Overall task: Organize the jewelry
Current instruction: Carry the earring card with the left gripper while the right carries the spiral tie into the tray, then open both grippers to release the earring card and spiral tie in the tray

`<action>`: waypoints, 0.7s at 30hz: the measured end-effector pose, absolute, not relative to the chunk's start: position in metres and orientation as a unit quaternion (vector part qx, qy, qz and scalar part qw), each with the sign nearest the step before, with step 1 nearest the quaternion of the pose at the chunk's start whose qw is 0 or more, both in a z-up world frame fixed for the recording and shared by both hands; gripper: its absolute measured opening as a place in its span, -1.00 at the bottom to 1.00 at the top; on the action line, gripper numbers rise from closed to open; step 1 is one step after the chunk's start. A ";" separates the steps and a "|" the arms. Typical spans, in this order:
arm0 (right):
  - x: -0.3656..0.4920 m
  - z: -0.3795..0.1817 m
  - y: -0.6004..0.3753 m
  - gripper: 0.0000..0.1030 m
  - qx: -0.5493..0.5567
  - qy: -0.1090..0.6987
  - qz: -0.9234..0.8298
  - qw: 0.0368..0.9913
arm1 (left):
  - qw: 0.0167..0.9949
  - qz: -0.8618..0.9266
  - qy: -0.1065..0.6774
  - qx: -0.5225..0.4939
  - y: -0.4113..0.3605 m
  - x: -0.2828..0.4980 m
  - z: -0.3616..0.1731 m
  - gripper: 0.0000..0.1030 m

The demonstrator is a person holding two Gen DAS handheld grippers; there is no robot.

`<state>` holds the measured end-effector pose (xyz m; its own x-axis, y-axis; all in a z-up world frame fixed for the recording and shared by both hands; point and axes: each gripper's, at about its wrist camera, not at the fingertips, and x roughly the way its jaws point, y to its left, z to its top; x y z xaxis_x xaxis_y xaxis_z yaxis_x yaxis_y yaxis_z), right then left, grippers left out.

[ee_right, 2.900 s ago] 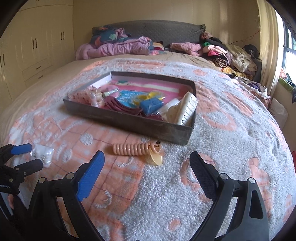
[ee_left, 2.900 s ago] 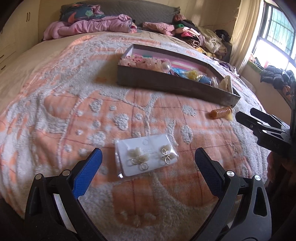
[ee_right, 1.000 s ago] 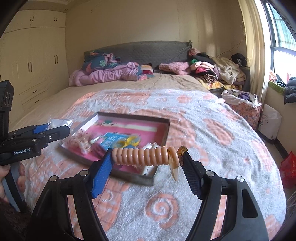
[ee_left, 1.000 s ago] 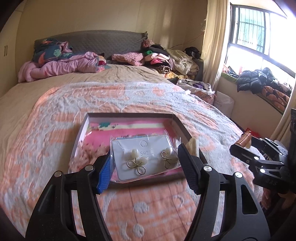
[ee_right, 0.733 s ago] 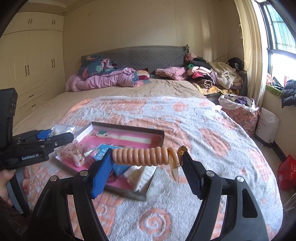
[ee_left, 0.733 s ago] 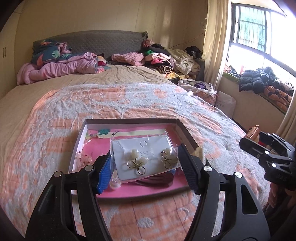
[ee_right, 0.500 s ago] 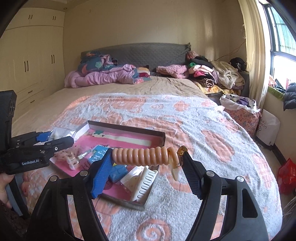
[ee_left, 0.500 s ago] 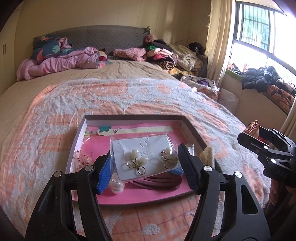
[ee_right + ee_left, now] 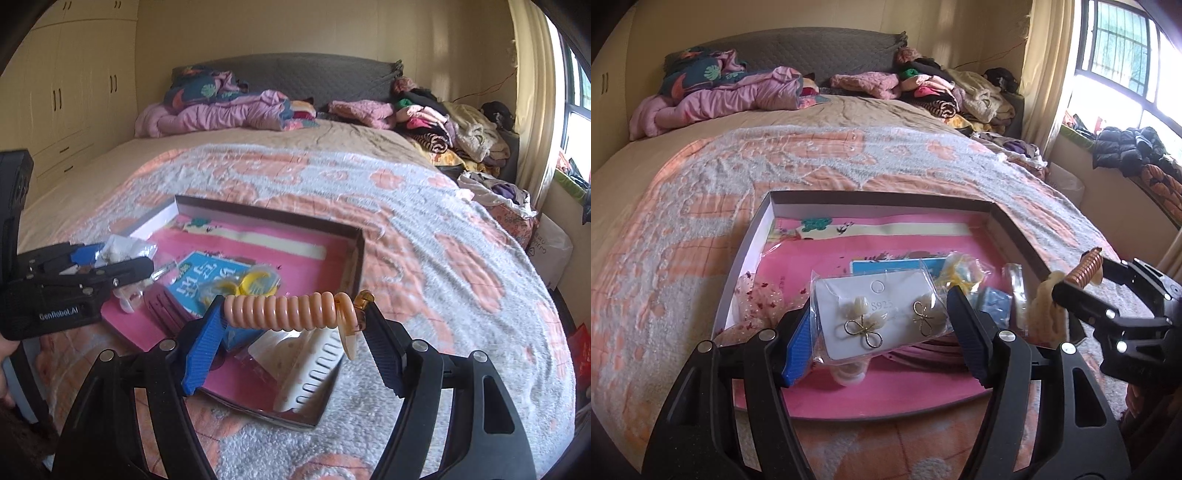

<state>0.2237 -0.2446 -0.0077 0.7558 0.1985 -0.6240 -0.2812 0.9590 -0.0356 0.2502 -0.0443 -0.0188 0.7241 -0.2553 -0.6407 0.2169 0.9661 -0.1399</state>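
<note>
My left gripper (image 9: pixel 877 328) is shut on a bagged white earring card (image 9: pixel 875 314) with two gold flower earrings, held above the near part of the grey box (image 9: pixel 1015 236). My right gripper (image 9: pixel 291 325) is shut on a peach coil hair tie (image 9: pixel 280 312) with an amber charm, held over the box's near right corner (image 9: pixel 356 258). The box has a pink floor and holds a blue card (image 9: pixel 207 280), yellow rings (image 9: pixel 255 282), a white comb (image 9: pixel 314 365) and dark hairbands (image 9: pixel 162 302). Each gripper shows in the other's view: the right one (image 9: pixel 1082 280), the left one (image 9: pixel 110 258).
The box lies on a bed with an orange and white blanket (image 9: pixel 683 229). Piled clothes and bedding (image 9: pixel 738 92) sit by the headboard. Wardrobes (image 9: pixel 74 92) stand on the left and a window (image 9: pixel 1126 66) on the right.
Both grippers went from open over the bed to shut on the earring card and the hair tie, lifted them, and moved in over the box, which now sits closer.
</note>
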 end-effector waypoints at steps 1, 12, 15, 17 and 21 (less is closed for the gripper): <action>0.225 -0.011 -0.242 0.36 -0.067 0.328 0.130 0.933 | 0.928 -0.125 0.350 -0.028 -0.042 0.251 -0.020 0.13; 0.227 -0.030 -0.214 0.37 -0.086 0.346 0.162 0.920 | 0.930 -0.104 0.351 -0.034 -0.028 0.255 -0.024 0.24; 0.223 -0.035 -0.206 0.39 -0.091 0.351 0.174 0.915 | 0.931 -0.103 0.348 -0.036 -0.026 0.253 -0.022 0.24; 0.221 -0.036 -0.202 0.39 -0.092 0.354 0.179 0.913 | 0.932 -0.102 0.346 -0.037 -0.026 0.251 -0.021 0.25; 0.216 -0.035 -0.201 0.45 -0.083 0.355 0.184 0.913 | 0.933 -0.100 0.343 -0.038 -0.024 0.246 -0.016 0.27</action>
